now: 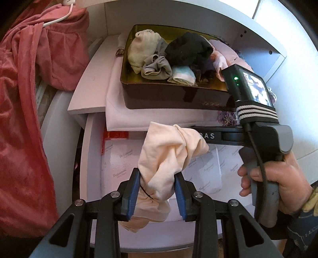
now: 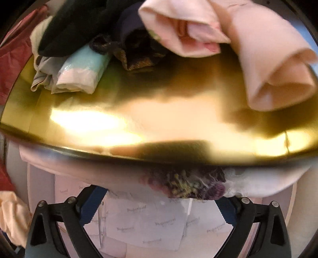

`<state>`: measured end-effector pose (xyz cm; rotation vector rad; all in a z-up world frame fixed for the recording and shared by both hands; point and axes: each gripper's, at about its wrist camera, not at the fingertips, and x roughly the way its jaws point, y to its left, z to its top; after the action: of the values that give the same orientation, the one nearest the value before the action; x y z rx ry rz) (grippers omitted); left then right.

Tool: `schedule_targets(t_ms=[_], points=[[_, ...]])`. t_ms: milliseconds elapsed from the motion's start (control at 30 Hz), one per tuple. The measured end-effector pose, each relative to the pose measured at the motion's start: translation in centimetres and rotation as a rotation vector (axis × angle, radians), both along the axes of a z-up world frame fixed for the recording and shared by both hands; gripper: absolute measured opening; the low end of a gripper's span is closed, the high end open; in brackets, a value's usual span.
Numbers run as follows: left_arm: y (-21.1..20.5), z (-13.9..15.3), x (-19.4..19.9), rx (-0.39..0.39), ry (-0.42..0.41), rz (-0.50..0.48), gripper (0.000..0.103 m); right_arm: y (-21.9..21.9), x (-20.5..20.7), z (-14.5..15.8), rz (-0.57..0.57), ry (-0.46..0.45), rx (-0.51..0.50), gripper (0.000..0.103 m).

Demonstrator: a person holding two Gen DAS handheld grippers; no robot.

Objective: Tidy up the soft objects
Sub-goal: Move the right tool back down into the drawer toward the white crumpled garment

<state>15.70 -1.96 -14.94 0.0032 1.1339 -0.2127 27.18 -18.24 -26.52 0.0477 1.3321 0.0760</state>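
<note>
Peach fabric, a soft bunched garment (image 1: 169, 158), is pinched between the blue pads of the left tool (image 1: 157, 190) and hangs in front of the shelf, above the open drawer lined with printed paper (image 1: 121, 160). The right tool (image 2: 159, 206) stands wide open with nothing between its jaws, hovering at the near edge of the gold-lined box (image 1: 137, 93), which sits on a pale folded cloth on the shelf.

Judging from this, the step is to carry the garment into the box. A bare patch of gold floor (image 2: 159, 119) shows at the front; socks and rolled pieces fill the back. It seems best to lift clear of the near wall, lower onto that patch, then release. The right tool's body (image 1: 258, 135) crosses the path just beside the garment, so it should back away first. Overhead, the shelf board (image 1: 178, 8) limits height.
</note>
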Motion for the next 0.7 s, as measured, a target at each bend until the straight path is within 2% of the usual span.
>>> schedule_targets(t_ms=[333, 567, 700], points=[[0.2, -0.9, 0.1, 0.006, 0.022, 0.019, 0.033, 1.4, 0.6, -0.4, 0.095, 0.014, 0.041, 0.102], [1.4, -1.0, 0.4, 0.001, 0.034, 0.088, 0.033, 3.9, -0.7, -0.6, 0.192, 0.106, 0.107, 0.102], [2.8, -1.2, 0.6, -0.018, 0.047, 0.151, 0.033, 4.4, -1.1, -0.1, 0.205, 0.143, 0.122, 0.102]])
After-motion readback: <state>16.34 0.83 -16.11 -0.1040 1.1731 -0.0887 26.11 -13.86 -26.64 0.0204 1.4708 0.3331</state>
